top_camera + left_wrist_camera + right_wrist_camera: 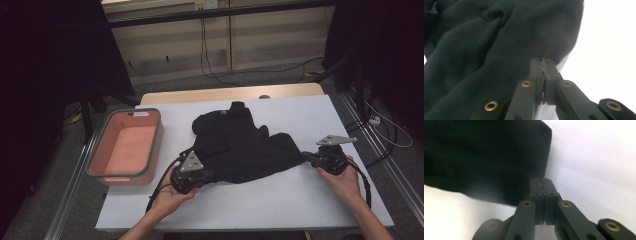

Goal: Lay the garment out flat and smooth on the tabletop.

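White tabletop [280, 200] set in a dim room, cables trailing over the grey floor beyond its far edge: a black garment [237, 145] lies crumpled across the middle of the surface, its bulk bunched toward the far side and one flatter end stretching toward the right edge. At its near left corner the left gripper [202, 175], held in the person's left hand [172, 196], has its jaws closed on the cloth's hem; the left gripper view has the two black jaws pressed together with a thin fold of dark fabric [499, 45] pinched at their tips. At the garment's right end the right gripper [312, 159], held in the right hand [345, 181], has its jaws closed too, meeting at the cloth's corner [486, 157] in the right gripper view, the white surface showing on either side. An orange-pink bin [126, 146] with a grey rim stands at the tabletop's left edge, just apart from the garment
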### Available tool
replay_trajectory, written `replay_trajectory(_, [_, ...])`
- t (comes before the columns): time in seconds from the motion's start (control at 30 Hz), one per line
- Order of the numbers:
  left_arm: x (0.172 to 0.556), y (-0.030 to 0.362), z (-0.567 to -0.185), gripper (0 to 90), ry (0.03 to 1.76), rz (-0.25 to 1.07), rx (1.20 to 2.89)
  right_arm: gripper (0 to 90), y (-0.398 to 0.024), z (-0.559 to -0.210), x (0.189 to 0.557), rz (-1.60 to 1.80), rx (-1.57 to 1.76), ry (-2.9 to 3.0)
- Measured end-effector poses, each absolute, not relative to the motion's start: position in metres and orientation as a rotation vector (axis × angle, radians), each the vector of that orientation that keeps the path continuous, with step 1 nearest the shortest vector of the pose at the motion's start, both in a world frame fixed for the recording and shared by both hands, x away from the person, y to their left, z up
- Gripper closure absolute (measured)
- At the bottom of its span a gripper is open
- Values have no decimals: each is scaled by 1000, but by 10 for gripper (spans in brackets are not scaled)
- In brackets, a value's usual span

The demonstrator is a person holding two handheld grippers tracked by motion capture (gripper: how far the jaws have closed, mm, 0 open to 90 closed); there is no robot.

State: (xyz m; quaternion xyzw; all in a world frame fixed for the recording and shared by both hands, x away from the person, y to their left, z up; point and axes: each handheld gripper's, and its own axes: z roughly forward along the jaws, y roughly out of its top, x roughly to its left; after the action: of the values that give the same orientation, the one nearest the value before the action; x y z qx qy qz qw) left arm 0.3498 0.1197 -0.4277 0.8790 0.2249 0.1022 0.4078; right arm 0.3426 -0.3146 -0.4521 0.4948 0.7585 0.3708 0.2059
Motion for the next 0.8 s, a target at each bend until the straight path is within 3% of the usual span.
replay_trajectory(0.03, [347,125,-417,880,581,188,2186,887,-315,-452,342,1037,1378,2113])
replay_trajectory(0.3, [323,133,-399,881,590,29,2159,886,-311,-448,343,1056,1357,2115])
replay_trajectory(0.47, [335,121,-411,879,606,57,2212,886,-310,-449,344,1049,1356,2118])
replay_trajectory(0.63, [371,108,-433,878,661,151,2244,886,-311,-450,346,1040,1359,2118])
replay_trajectory(0.8, [376,100,-442,866,661,193,2265,886,-311,-452,348,1028,1364,2120])
